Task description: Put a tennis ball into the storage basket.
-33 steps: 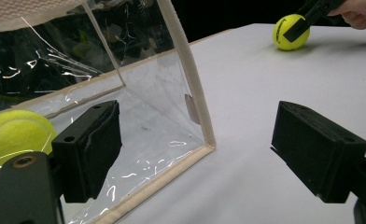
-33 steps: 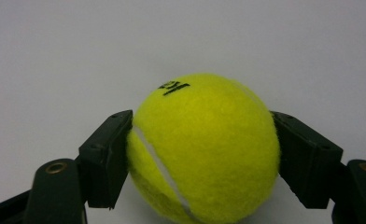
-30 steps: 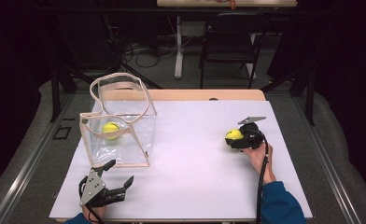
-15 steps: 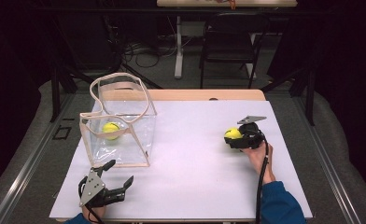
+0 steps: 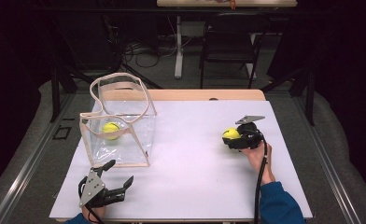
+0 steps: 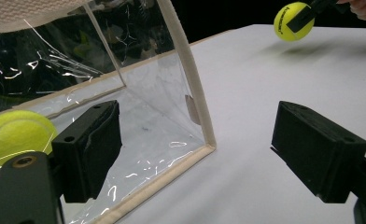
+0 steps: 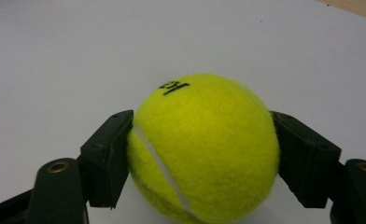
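Tennis ball sits clamped between the two black jaws of the right gripper, one jaw pressed against each side of it, with black lettering showing on its top. In the high view this ball is at the tip of that gripper on the right half of the white table, with the person's right hand behind the gripper and a blue sleeve below it. In the left gripper view the held ball appears just above the table, its shadow on the white surface under it; whether it touches the table I cannot tell.

The left gripper rests at the near left edge of the table with its jaws spread wide and nothing between them. Just ahead of its fingertips stands a clear plastic bag with beige trim and looped handles, upright and open at the top. In the left gripper view the bag's near bottom corner lies between the two jaws but farther out, not touched by either.

A second tennis ball lies inside the bag, on its floor toward the far side. In the left gripper view it shows through the clear wall, beside and behind the left-hand jaw. The two grippers are well apart.
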`<state>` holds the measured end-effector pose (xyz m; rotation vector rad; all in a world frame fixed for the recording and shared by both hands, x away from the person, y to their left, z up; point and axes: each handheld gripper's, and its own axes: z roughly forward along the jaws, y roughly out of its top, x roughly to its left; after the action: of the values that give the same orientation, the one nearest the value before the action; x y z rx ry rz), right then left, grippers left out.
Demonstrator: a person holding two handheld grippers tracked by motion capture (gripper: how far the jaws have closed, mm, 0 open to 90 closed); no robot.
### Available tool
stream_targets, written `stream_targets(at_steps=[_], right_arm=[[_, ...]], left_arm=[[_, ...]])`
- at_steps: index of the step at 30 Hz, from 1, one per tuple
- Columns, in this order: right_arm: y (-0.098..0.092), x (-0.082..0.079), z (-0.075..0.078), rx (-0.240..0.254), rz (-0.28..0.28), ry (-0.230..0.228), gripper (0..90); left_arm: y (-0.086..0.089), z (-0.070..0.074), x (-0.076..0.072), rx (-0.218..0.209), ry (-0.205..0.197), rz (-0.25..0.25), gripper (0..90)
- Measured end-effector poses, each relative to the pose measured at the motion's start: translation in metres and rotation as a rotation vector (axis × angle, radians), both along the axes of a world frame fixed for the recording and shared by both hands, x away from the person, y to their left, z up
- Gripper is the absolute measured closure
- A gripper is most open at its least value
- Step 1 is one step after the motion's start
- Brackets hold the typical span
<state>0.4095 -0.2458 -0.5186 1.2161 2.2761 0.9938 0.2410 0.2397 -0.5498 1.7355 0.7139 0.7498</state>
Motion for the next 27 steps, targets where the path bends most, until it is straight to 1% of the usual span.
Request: stream_targets(at_steps=[1,2,7,14,19,24,27], right_arm=[[0.0,0.0,0.0,0.0,0.0,0.0,26.1],[0.003,-0.003,0.006,-0.008,0.017,-0.005,26.1],[0.006,-0.005,0.008,-0.029,0.027,0.001,26.1],[0.007,-0.007,0.012,-0.031,0.022,0.001,26.0],[0.009,-0.009,0.016,-0.04,0.031,-0.001,26.0],[0.01,-0.01,0.02,-0.035,0.029,0.001,26.1],[0.013,-0.011,0.025,-0.041,0.044,0.0,26.1]], left_arm=[[0.0,0.0,0.0,0.0,0.0,0.0,15.8],[0.0,0.0,0.0,0.002,-0.002,0.0,15.8],[0.0,0.0,0.0,0.0,-0.002,0.001,15.8],[0.0,0.001,0.0,-0.003,-0.002,0.002,15.8],[-0.001,0.0,0.001,0.001,-0.002,0.001,15.8],[0.0,0.0,0.0,-0.006,-0.004,0.004,15.8],[-0.001,0.001,0.001,-0.001,-0.005,0.001,15.8]])
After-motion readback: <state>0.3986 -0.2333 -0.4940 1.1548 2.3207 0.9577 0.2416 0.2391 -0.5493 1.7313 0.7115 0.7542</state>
